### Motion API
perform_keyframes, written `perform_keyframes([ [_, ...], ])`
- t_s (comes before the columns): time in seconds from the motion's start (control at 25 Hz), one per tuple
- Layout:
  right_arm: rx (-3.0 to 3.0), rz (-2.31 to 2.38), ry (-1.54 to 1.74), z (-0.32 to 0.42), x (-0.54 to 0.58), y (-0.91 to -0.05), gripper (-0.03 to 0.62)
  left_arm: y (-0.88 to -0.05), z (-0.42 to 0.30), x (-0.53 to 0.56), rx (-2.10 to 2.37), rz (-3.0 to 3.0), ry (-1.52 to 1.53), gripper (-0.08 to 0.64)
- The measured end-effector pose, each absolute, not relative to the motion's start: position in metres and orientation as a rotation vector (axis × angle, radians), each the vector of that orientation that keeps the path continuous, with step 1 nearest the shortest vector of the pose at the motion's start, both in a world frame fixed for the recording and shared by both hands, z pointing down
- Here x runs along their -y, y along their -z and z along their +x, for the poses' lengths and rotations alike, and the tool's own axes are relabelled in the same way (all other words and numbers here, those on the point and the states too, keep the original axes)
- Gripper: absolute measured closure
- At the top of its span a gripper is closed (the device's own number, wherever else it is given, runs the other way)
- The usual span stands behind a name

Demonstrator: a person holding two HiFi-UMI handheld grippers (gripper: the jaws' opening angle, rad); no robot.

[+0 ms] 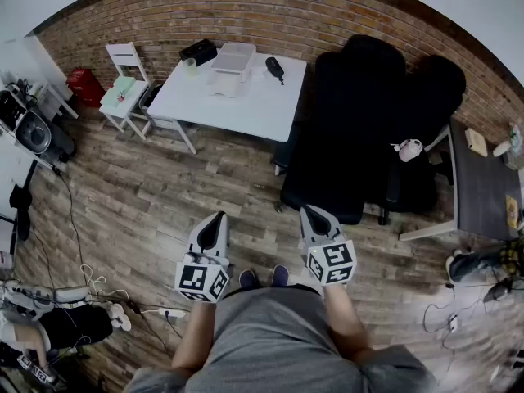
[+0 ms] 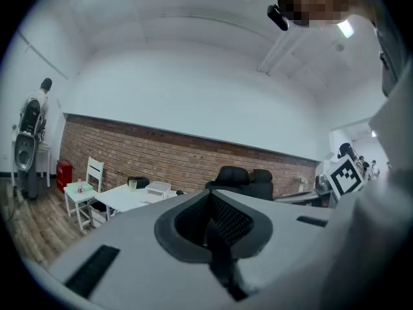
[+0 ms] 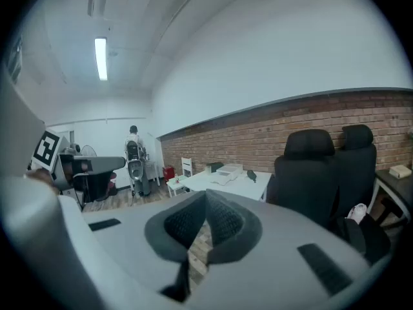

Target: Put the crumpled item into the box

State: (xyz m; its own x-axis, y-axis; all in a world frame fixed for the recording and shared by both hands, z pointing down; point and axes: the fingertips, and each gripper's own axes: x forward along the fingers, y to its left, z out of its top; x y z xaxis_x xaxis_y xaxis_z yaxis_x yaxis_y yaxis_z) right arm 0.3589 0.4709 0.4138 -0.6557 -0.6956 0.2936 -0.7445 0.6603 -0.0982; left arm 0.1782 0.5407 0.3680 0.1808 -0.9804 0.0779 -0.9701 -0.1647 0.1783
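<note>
A white table (image 1: 262, 109) stands far ahead by the brick wall. On it rests a pale box (image 1: 234, 57), with a whitish crumpled-looking item (image 1: 221, 87) just in front of it, too small to make out well. My left gripper (image 1: 215, 222) and right gripper (image 1: 313, 214) are held side by side close to the person's body, over the wooden floor and well short of the table. Both are shut with nothing between the jaws. The left gripper view shows its shut jaws (image 2: 210, 202) aimed toward the table (image 2: 126, 199). In the right gripper view the jaws (image 3: 205, 205) point at the same table (image 3: 235, 185).
Two black office chairs (image 1: 364, 129) stand right of the table. A cup (image 1: 190, 66) and dark objects (image 1: 275, 70) share the tabletop. A small white chair (image 1: 124, 84) stands to the left, a dark desk (image 1: 483, 187) to the right. Cables and gear (image 1: 49, 301) lie on the floor at left.
</note>
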Motion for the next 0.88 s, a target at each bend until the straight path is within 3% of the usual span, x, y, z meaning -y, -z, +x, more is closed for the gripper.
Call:
perform_keyframes([
  [0.56,2.697,1.200,-0.286,0.352,-0.466,-0.404,0.581,-0.373,0.174,-0.537,1.869,2.264,0.090,0.553],
  [0.64,2.701,1.188,-0.290,0.353,-0.465,-0.406,0.521,-0.372,0.175,-0.534,1.888,2.276,0.066,0.521],
  [0.72,2.714,1.179,-0.302,0.353,-0.464,-0.407,0.459,-0.375,0.176,-0.530,1.883,2.285,0.034,0.407],
  [0.8,2.723,1.185,-0.308,0.354,-0.461,-0.407,0.417,-0.379,0.176,-0.527,1.871,2.287,0.020,0.367],
  [0.88,2.728,1.195,-0.309,0.355,-0.457,-0.407,0.310,-0.382,0.176,-0.525,1.884,2.274,0.001,0.336],
])
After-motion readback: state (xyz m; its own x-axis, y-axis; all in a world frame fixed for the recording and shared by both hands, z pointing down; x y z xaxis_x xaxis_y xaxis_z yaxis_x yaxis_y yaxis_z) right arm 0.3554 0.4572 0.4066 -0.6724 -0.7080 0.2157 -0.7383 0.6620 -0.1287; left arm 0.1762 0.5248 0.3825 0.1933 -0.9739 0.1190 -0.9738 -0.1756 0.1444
